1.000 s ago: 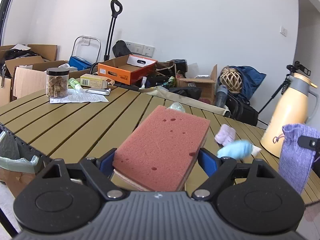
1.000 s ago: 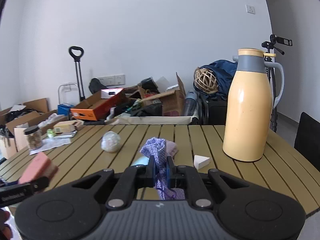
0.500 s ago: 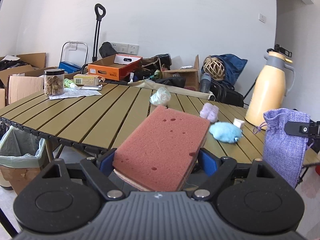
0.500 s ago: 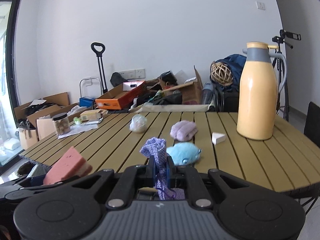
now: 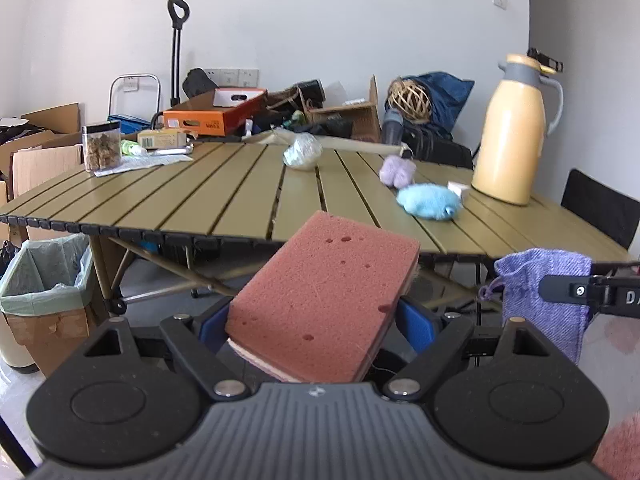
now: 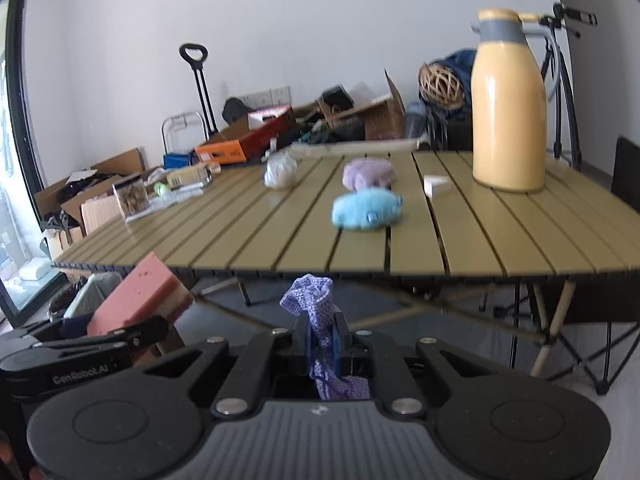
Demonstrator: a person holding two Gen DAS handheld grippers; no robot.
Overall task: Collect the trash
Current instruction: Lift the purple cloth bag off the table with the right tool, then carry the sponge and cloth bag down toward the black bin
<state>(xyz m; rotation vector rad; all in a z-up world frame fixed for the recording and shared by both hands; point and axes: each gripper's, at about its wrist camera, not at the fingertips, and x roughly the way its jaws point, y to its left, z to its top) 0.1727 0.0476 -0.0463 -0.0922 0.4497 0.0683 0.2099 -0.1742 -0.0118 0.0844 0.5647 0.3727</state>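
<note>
1. Two grippers are in view, each holding one thing, both in front of the table's near edge and off the tabletop.
2. The left gripper (image 5: 320, 320) has its jaws spread wide and clamped on the sides of one pink sponge (image 5: 326, 308), which tilts up toward the table.
3. The right gripper (image 6: 323, 340) has its jaws pinched nearly together on one purple cloth pouch (image 6: 316, 308); the pouch hangs below the fingers.
4. On the slatted table (image 5: 224, 200) lie four small things: one crumpled clear plastic wad (image 5: 303, 152), one lilac plush (image 5: 396, 170), one light-blue plush (image 5: 430, 202) and one small white block (image 5: 458, 189).
5. One yellow thermos jug (image 5: 514, 136) stands beside the white block.
6. One lined bin (image 5: 46, 276) stands on the floor left of the table.
</note>
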